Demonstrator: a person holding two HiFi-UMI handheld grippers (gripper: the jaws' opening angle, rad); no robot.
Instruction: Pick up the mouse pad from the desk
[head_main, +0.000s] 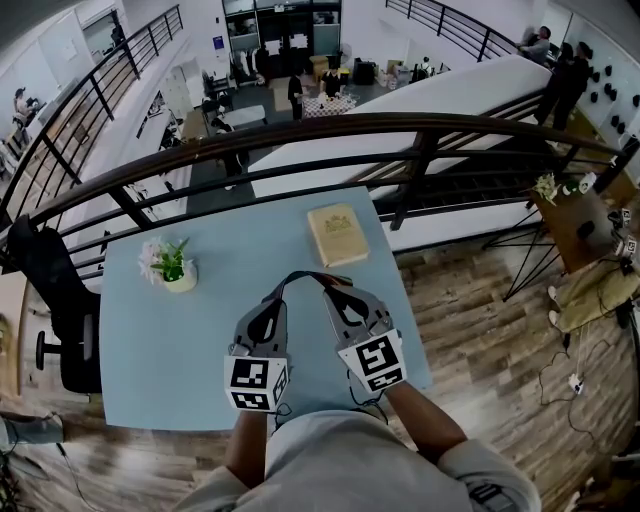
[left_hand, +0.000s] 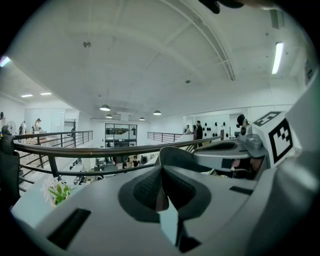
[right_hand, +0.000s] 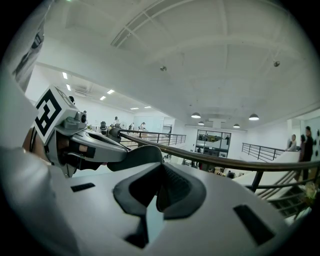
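Only plant (left_hand: 59, 192) tips above left tool (left_hand: 162, 187)

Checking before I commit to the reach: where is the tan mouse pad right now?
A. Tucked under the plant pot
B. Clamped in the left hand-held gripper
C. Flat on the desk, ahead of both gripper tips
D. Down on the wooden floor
C: the head view shows the tan mouse pad lying flat on the blue desk, ahead of the left hand-held gripper and the right hand-held gripper, both shut on nothing.
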